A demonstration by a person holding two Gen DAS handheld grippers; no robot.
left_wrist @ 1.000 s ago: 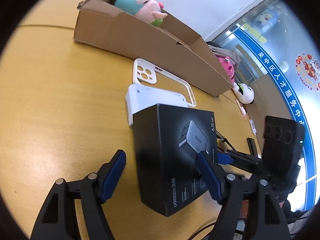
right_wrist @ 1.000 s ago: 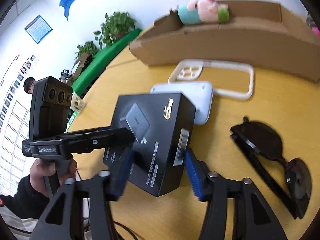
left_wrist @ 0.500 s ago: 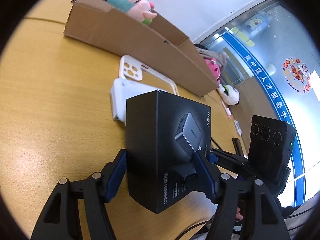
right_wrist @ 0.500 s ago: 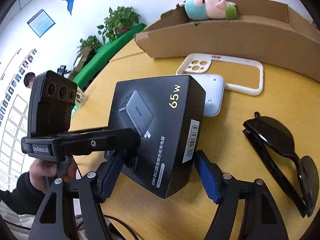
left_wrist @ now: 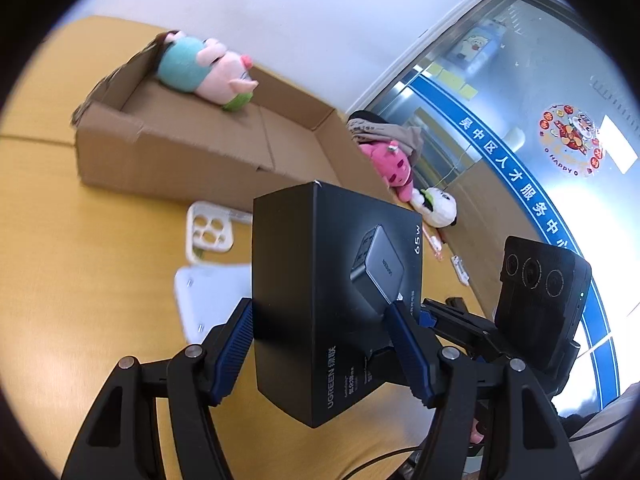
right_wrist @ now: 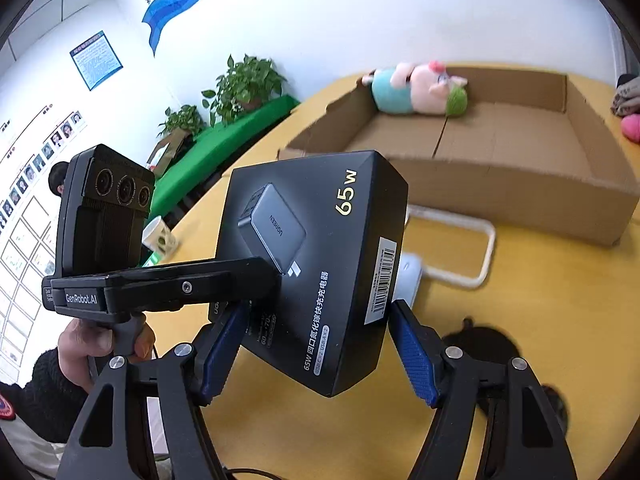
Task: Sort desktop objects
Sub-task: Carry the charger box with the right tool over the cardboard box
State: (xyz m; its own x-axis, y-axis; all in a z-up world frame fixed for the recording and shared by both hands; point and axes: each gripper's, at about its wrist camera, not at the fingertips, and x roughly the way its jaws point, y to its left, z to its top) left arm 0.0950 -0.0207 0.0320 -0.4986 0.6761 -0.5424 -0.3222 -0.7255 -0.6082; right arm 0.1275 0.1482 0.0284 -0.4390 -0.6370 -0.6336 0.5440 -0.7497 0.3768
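I'm working in what looks like an office or public service centre: a white wall carries a framed notice (right_wrist: 96, 60), rows of staff photos (right_wrist: 24, 184) and a blue ribbon graphic (right_wrist: 176, 0), potted plants (right_wrist: 244, 84) line it, and a glass partition (left_wrist: 520, 80) bears a blue Chinese-lettered band (left_wrist: 516, 172).

You can read "65W" in gold, "UGREEN" on the pictured charger and "65W 四口氮化镓快充充电器" on the black box (right_wrist: 320, 264) at centre frame, with "UGREEN 绿联" down its side in the left wrist view. The handheld device (right_wrist: 120, 296) at lower left says "GenRobot.AI". At right in the left wrist view, the blue band (left_wrist: 516, 184) on the glass reads "吴中区人才服务中", and the round sticker (left_wrist: 570, 140) says "HAPPY".
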